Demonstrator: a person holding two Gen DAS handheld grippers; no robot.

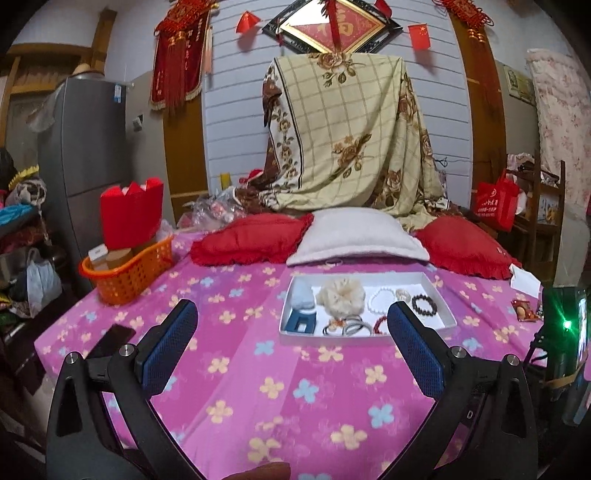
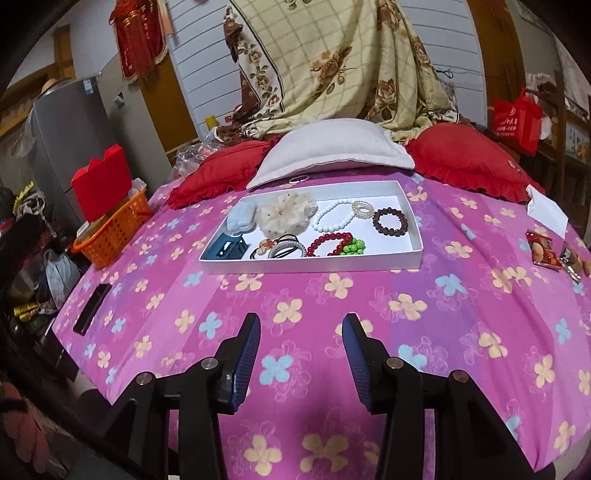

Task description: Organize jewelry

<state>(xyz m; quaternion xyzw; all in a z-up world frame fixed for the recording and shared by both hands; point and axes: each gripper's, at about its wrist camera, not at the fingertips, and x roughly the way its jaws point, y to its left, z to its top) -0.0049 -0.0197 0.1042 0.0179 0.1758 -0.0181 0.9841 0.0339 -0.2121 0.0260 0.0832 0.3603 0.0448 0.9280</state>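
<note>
Both tongs (image 1: 291, 314) (image 2: 301, 325) empty; white tray (image 2: 410, 221) holds bracelets, perhaps scrunchies.

In the left wrist view, the left gripper's (image 1: 291, 314) right finger (image 1: 413, 343) covers part of the red bracelet (image 1: 380, 324) in the tray (image 1: 439, 295), and the green beads (image 2: 352, 246) are hidden there entirely. A flowered cloth (image 1: 351, 129) drapes a tall object, concealing what it is. The framed plaque (image 1: 332, 27) is cut off at the top edge. Writing on the red bag (image 1: 496, 199) is too small to read. The snack packets (image 2: 543, 246) run toward the right edge in the right wrist view.
</note>
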